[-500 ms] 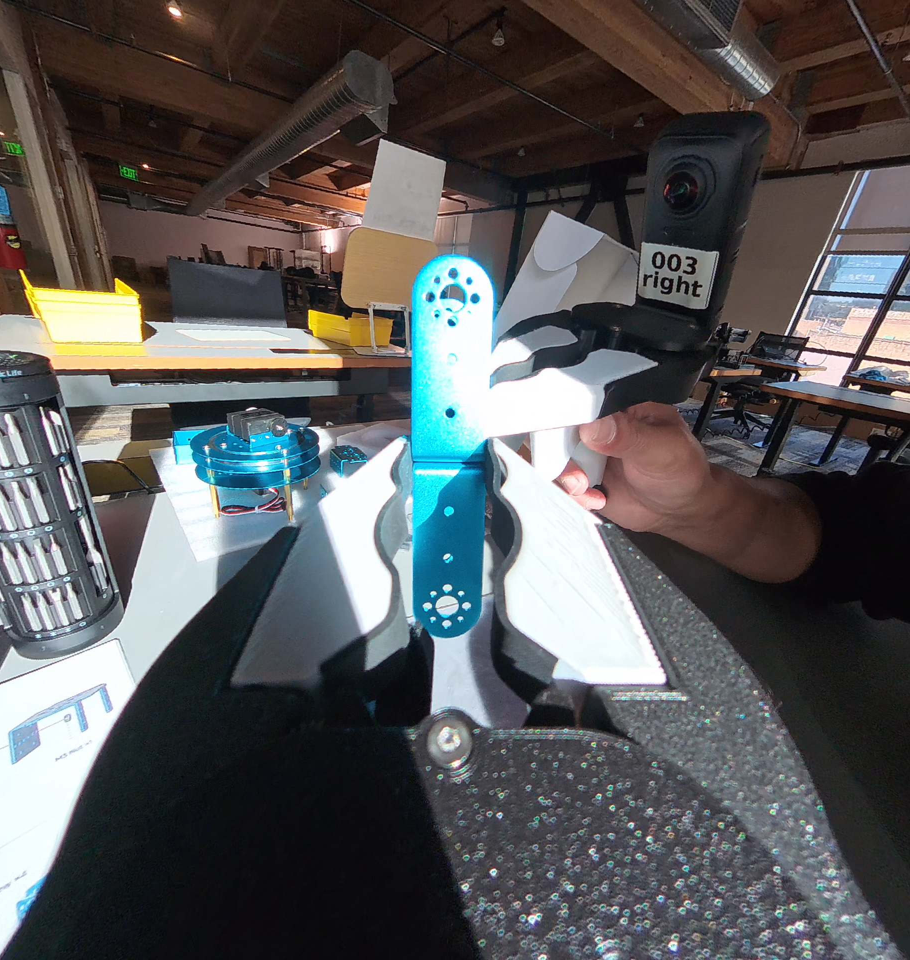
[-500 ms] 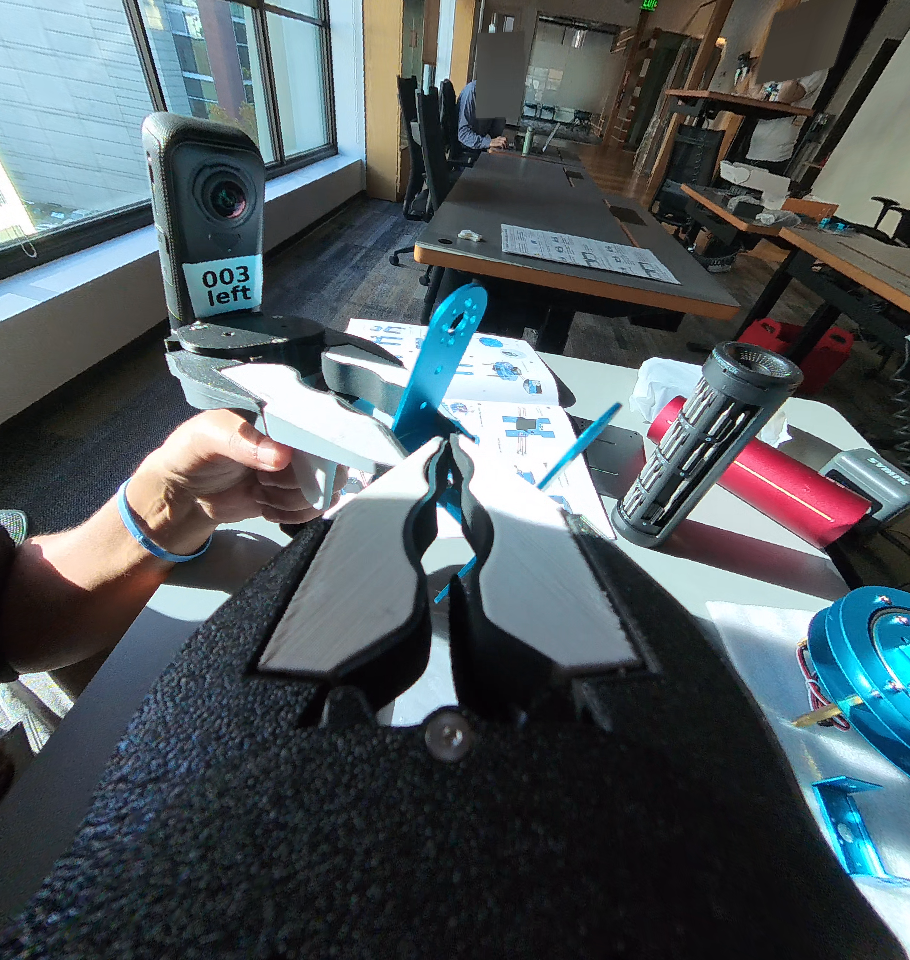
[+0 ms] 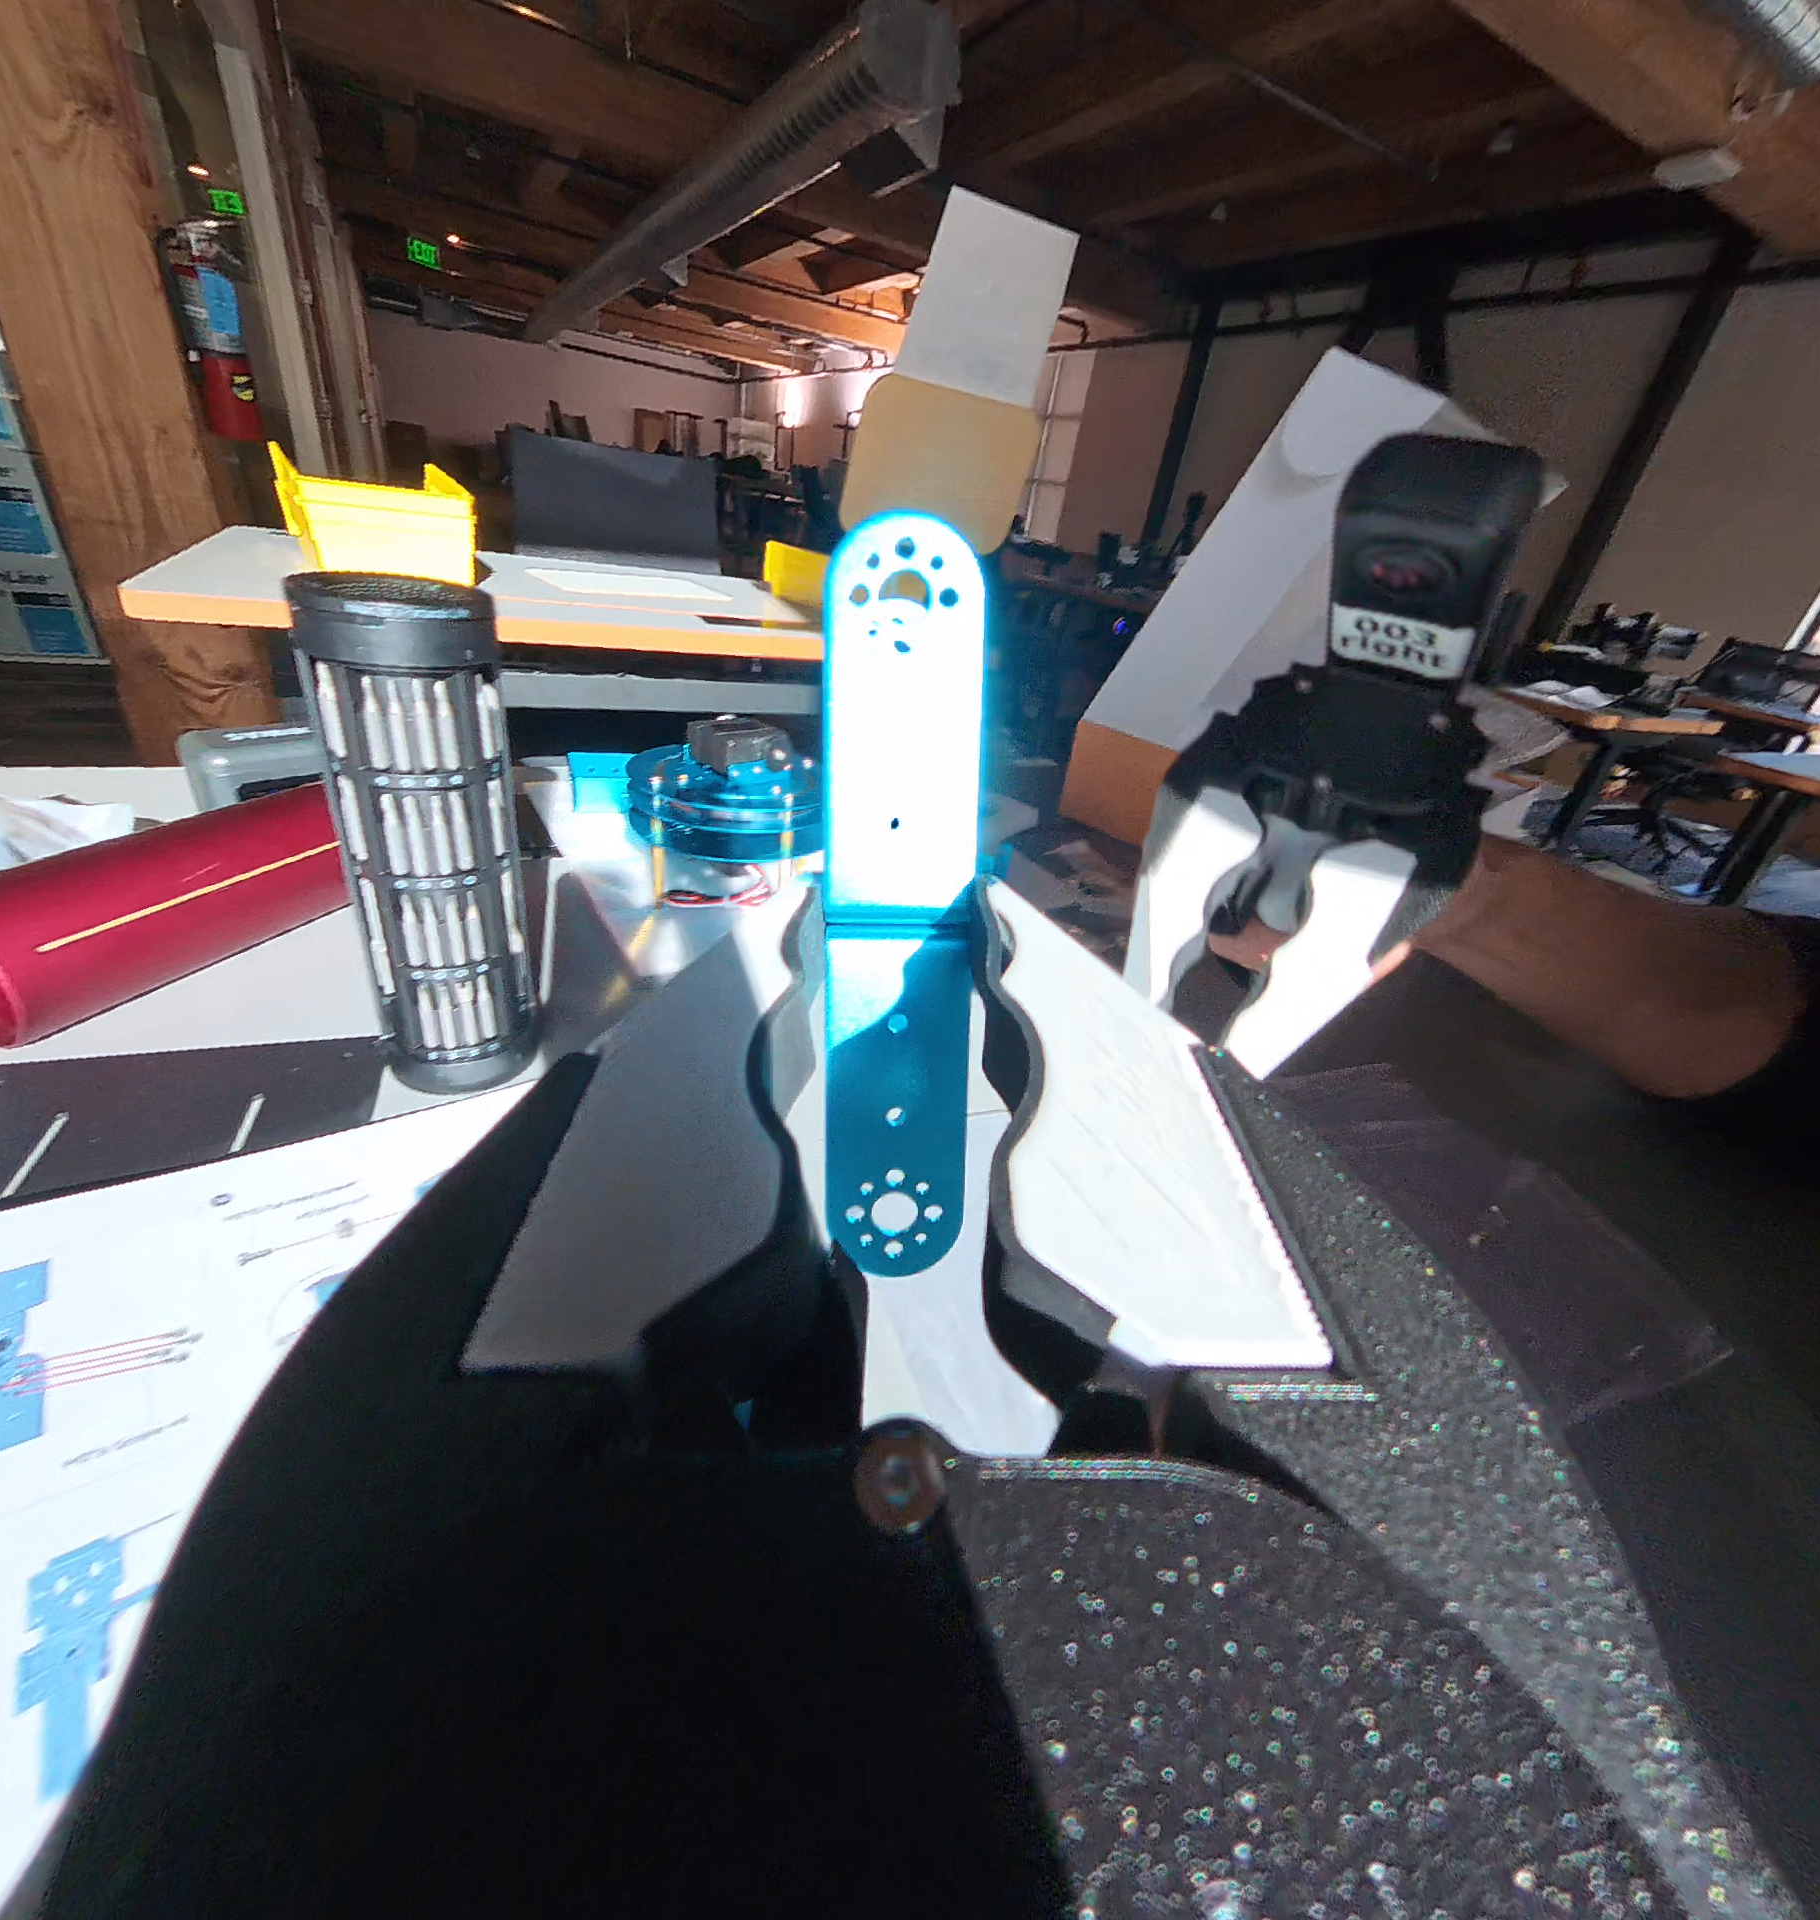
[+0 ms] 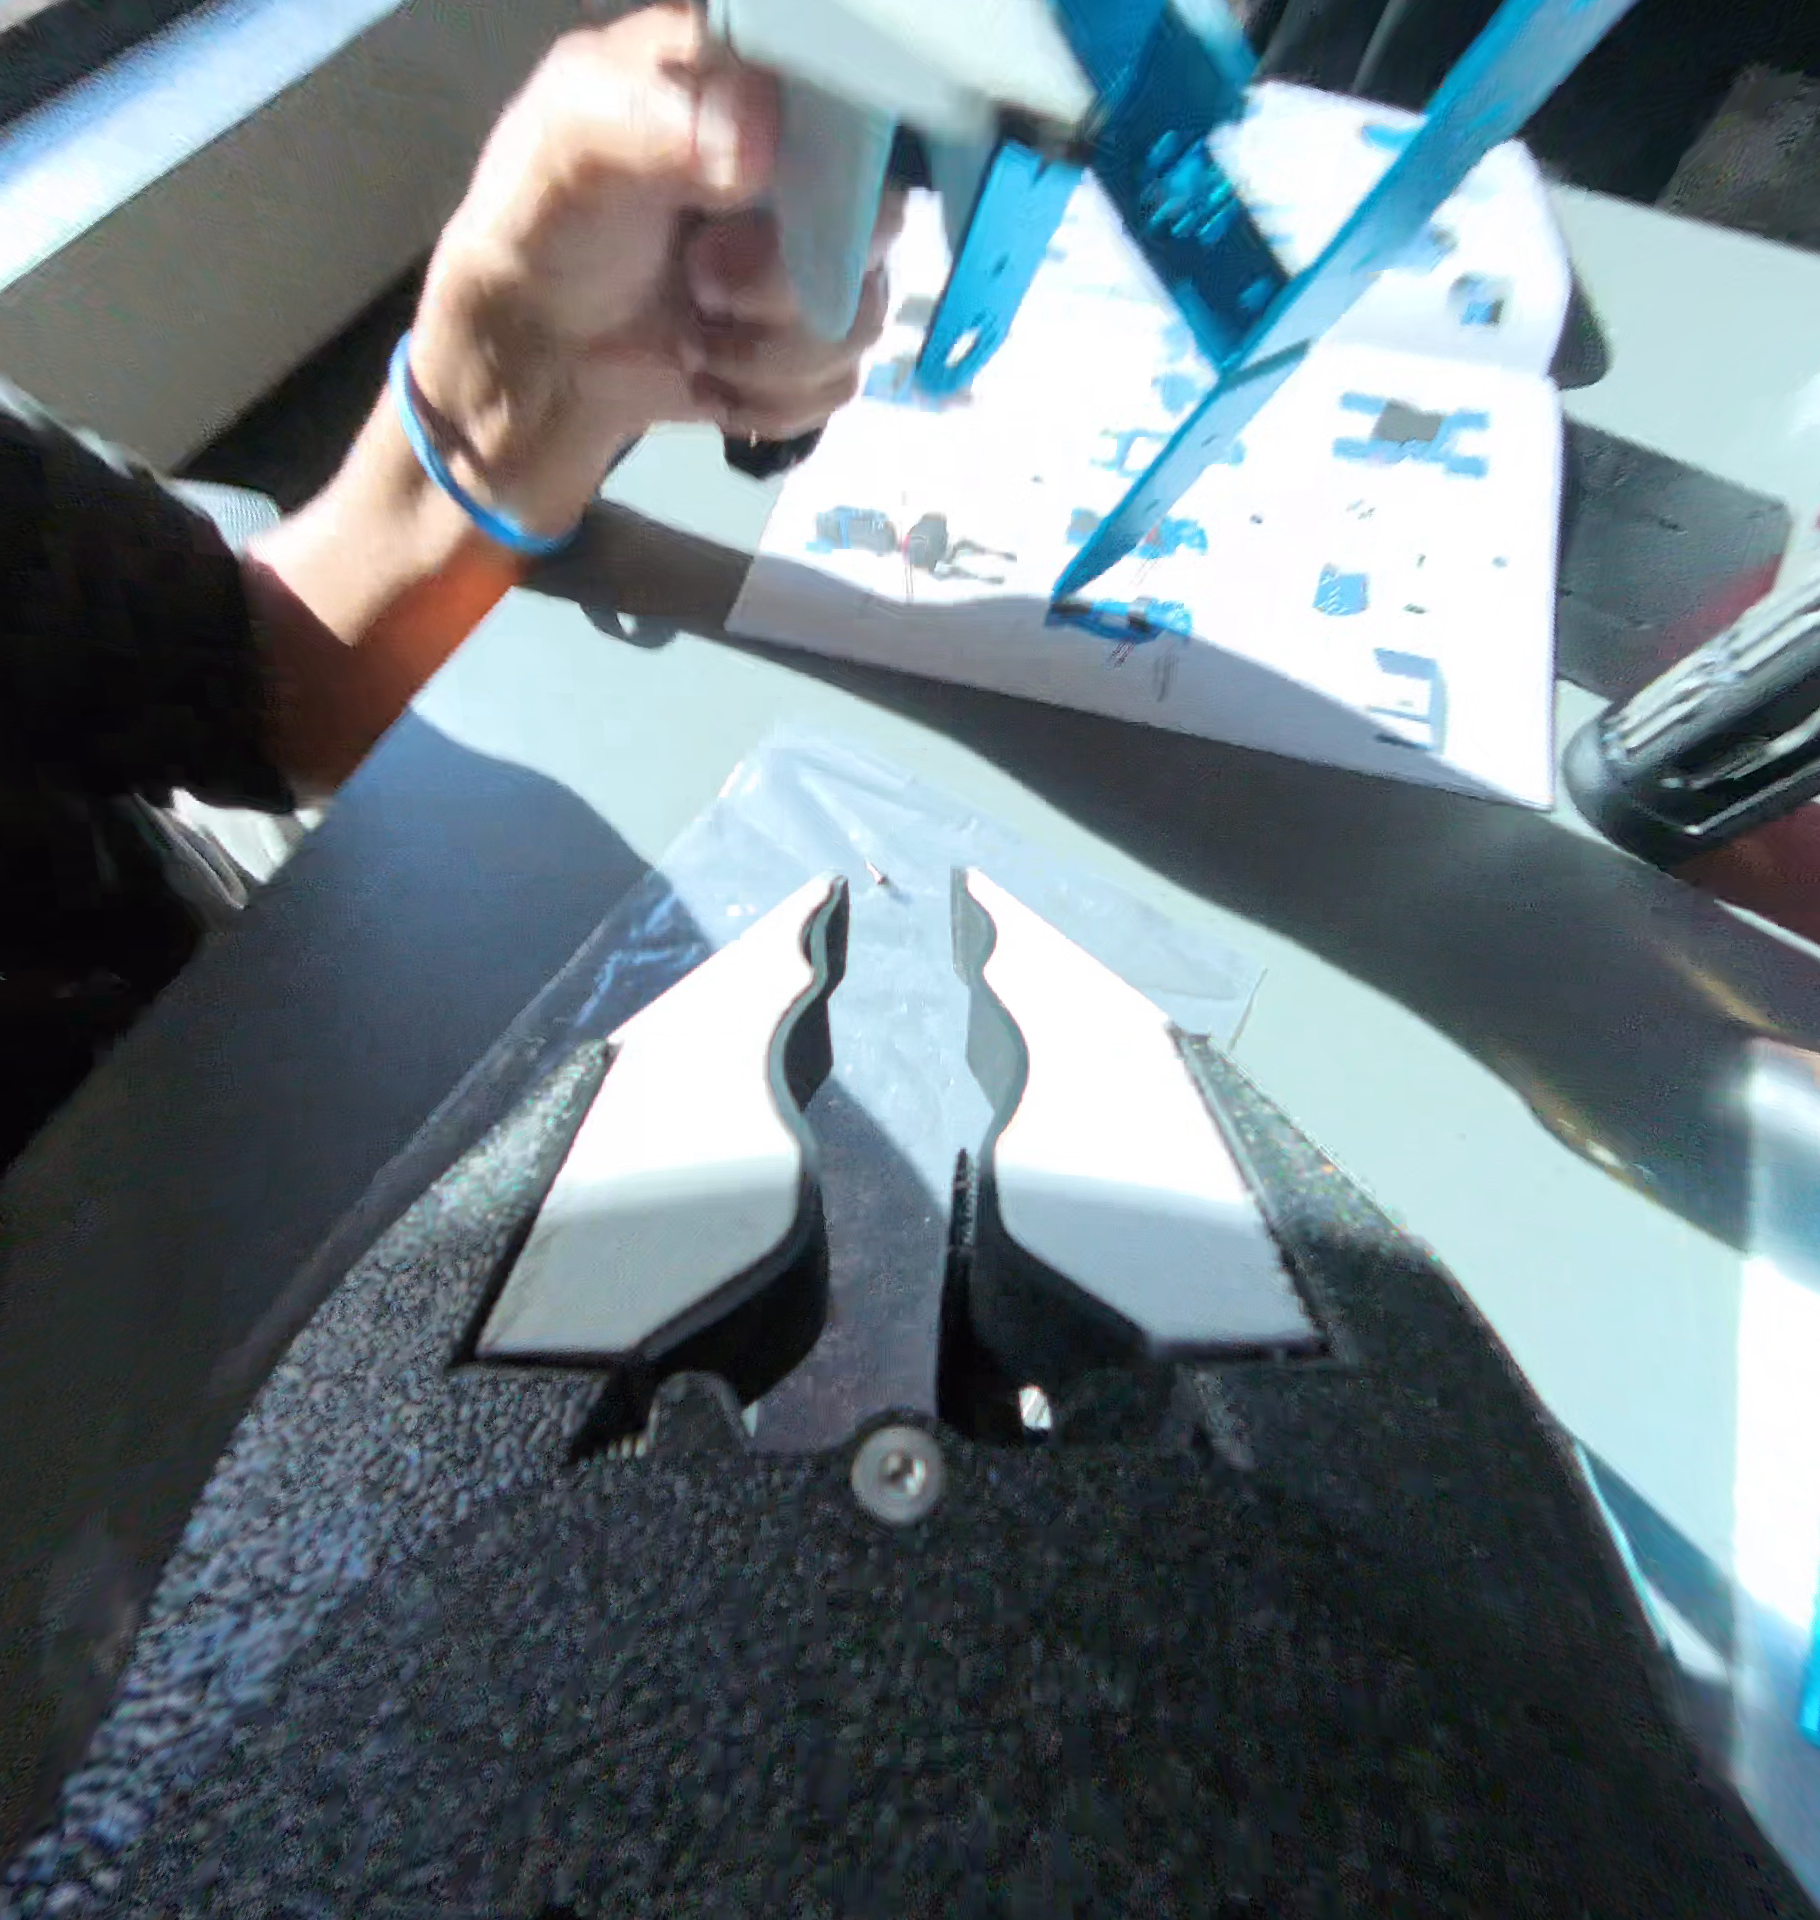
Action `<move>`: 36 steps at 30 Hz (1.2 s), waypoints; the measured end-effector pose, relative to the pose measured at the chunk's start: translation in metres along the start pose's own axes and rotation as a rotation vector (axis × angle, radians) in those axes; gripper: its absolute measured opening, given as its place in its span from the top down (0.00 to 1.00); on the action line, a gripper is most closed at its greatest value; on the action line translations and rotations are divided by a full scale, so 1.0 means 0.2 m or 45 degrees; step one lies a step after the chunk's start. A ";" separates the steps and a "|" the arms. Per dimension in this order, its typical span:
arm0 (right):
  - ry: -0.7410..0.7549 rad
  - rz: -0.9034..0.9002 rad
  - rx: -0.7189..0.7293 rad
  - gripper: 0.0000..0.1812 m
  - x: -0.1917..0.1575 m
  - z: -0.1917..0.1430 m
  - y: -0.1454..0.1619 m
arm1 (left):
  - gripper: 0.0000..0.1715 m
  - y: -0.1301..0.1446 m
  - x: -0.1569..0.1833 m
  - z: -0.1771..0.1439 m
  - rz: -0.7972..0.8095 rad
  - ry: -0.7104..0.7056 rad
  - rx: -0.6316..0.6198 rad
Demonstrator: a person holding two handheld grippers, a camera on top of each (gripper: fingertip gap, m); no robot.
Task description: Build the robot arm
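Pinching a blue bent metal bracket [image 3: 898, 1091], the left claw [image 3: 898, 925] is seen with its jaws pressed onto the bracket's edges just below the bend. The bracket's lower leg lies between the two fingers, running back toward the claw's base; the upper leg stands upright above the fingertips, glaring in sunlight. In the right wrist view the same bracket [image 4: 1176, 208] is shown blurred at the top of frame, held up over a printed instruction sheet [image 4: 1301, 582] by the left claw, which is gripped by a hand [image 4: 615, 239] with a blue wristband.

The right claw [image 4: 898, 883] is spread, with nothing between its jaws. It is hung over a clear plastic bag [image 4: 885, 831] lying on the bench [image 4: 594, 665]; whether the tips touch the bag cannot be told. It is also seen in the left wrist view [image 3: 1290, 997], to the right of the bracket and apart from it, jaws parted.

To the left of the bracket, a black cylindrical bit holder [image 3: 412, 831] is stood upright on the bench. A red tube [image 3: 137, 925] lies behind it, to the left. A blue round turntable assembly [image 3: 724, 800] is placed farther back, between the bit holder and the bracket. A black plate [image 3: 158, 1112] lies flat at near left, with the instruction sheet [image 3: 158, 1351] nearer still. Yellow bins [image 3: 376, 514] are set on a far bench.
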State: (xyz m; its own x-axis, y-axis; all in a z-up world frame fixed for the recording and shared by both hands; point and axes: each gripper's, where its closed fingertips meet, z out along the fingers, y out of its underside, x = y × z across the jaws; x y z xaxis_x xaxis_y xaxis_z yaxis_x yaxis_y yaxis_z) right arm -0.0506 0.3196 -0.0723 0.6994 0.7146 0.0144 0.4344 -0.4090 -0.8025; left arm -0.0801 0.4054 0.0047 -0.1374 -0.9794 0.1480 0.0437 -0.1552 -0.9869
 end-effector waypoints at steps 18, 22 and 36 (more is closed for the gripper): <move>-0.323 -0.336 -0.288 0.94 -0.04 0.44 0.20 | 0.85 0.04 -0.10 -0.02 -0.034 -0.049 -0.013; -0.407 -0.319 -0.288 0.97 -0.05 0.44 0.21 | 0.85 0.02 -0.09 -0.03 -0.038 -0.035 0.006; -0.378 -0.339 -0.288 0.99 -0.03 0.43 0.23 | 0.85 0.04 -0.08 -0.02 -0.034 -0.023 -0.005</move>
State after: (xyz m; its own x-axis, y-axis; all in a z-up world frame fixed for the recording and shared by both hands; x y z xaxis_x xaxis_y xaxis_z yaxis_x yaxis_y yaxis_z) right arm -0.0849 0.3452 -0.1604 0.3679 0.9299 0.0045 0.7132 -0.2790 -0.6431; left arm -0.0815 0.4210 -0.0051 -0.1204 -0.9771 0.1755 0.0361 -0.1810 -0.9828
